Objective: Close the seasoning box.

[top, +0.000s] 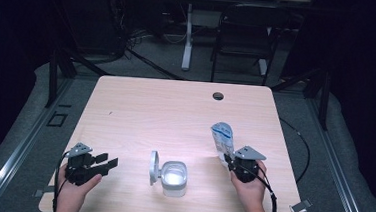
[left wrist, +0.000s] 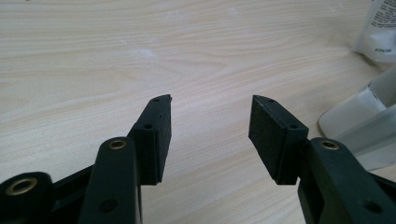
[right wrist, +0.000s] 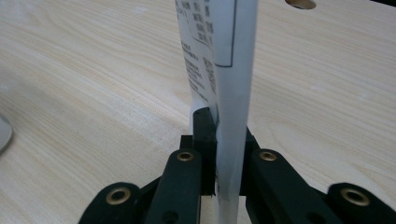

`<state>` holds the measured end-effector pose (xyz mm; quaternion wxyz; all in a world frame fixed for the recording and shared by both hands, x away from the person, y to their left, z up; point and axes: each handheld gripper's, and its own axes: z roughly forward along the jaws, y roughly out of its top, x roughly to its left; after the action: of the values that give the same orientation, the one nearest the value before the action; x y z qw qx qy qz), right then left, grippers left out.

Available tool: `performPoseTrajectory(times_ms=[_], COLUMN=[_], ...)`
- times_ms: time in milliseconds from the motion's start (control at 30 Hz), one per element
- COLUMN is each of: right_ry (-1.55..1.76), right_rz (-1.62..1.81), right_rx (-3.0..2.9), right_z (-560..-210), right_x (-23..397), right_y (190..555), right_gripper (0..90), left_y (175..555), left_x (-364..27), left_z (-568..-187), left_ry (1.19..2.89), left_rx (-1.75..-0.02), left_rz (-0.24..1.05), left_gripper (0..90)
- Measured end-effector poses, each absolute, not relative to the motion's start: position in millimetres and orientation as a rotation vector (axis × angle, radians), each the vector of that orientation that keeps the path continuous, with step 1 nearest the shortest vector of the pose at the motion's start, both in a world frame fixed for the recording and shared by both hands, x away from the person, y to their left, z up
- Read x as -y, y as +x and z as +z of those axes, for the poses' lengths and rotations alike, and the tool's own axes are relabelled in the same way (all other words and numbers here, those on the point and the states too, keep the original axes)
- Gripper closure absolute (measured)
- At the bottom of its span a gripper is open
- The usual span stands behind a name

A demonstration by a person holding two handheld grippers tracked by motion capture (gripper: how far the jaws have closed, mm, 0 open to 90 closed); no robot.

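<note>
Fingers of the right gripper (top: pixel 231 162) pinch a white printed pouch (top: pixel 222 140) upright; the left gripper (top: pixel 106 163) waits with pads wide apart.

Wooden table (top: pixel 176 105) bears everything; at near centre stands an open white container (top: pixel 174 177), lid (top: pixel 153 167) hinged leftward, likely ready to receive; the pouch, clamped by its lower edge, rises at near right of it, probably kept vertical for handling; left pads (left wrist: pixel 159 135) hold nothing, near left.

Print on white pouch (right wrist: pixel 219 56) too small, blurred; nothing legible.
</note>
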<state>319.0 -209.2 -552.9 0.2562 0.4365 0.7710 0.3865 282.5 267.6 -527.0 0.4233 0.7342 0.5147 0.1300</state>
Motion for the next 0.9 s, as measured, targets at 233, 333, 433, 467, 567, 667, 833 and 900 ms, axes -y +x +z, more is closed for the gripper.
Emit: performPoseTrajectory(times_ms=[233, 333, 433, 467, 567, 667, 833, 900], right_ry=[1.167, 1.169, 1.162, 1.166, 1.156, 1.169, 1.2, 1.207], right_rz=[1.038, 1.045, 1.021, 1.031, 1.02, 1.0, 1.029, 1.034], right_rx=[-2.092, -2.09, -2.103, -2.097, -2.106, -2.119, -2.087, -2.08], right_z=[-553, -554, -553, -554, -554, -556, -557, -556], right_x=[211, 211, 213, 212, 213, 216, 223, 225], right_y=[317, 317, 316, 316, 314, 313, 310, 309], right_gripper=[83.8, 81.6, 79.4, 78.5, 75.1, 71.7, 65.9, 64.0], left_y=[282, 283, 282, 283, 282, 282, 282, 281], left_x=[-268, -267, -267, -267, -267, -266, -265, -264], left_z=[-527, -528, -527, -527, -527, -526, -525, -524], left_ry=[1.837, 1.838, 1.837, 1.838, 1.837, 1.837, 1.851, 1.853], left_rx=[-1.288, -1.29, -1.29, -1.286, -1.288, -1.287, -1.273, -1.273], left_rz=[0.326, 0.325, 0.325, 0.325, 0.324, 0.326, 0.322, 0.321], left_gripper=[49.3, 49.3, 49.3, 49.3, 49.3, 49.3, 49.3, 49.3])
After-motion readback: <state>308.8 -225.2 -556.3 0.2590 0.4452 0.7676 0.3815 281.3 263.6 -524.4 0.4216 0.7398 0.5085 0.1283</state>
